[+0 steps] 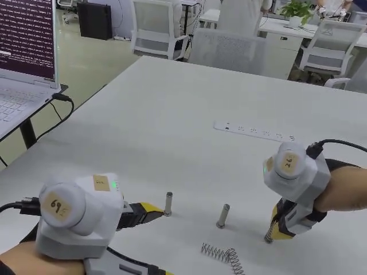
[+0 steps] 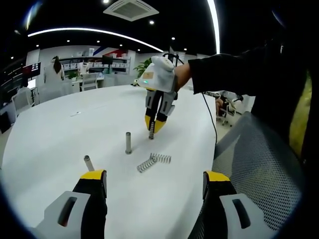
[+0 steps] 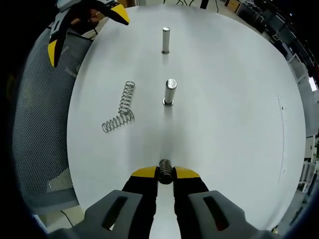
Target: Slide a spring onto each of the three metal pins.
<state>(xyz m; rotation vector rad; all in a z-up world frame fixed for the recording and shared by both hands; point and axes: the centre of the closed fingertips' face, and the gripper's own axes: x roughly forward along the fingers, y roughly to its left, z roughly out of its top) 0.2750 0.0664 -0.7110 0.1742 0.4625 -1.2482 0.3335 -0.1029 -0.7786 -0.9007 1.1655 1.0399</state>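
Workbench seen from the head and from both tools. The right hand-held gripper (image 3: 165, 175) has its jaws closed on the upper end of a spring (image 1: 268, 232), which stands nearly upright with its lower end on the white desk (image 1: 172, 114). Whether a pin sits inside this spring cannot be told. The left hand-held gripper (image 2: 154, 180) has its jaws wide apart and holds nothing. In the head view one of its yellow tips lies just beside the nearest pin (image 1: 168, 203), and whether the two touch cannot be told.

A second pin (image 1: 223, 215) stands upright between the nearest pin and the held spring, apart from both. Both pins are bare metal with no spring on them. Two loose springs lie flat on the desk in front of the second pin, on the person's side: the longer spring (image 3: 127, 97) and the shorter spring (image 3: 117, 122). Their ends meet at an angle.

Farther back on the desk lies a white power strip (image 1: 252, 130). An open laptop (image 1: 23, 57) stands on a separate stand at the left, and office chairs (image 1: 155, 26) are in the room behind.
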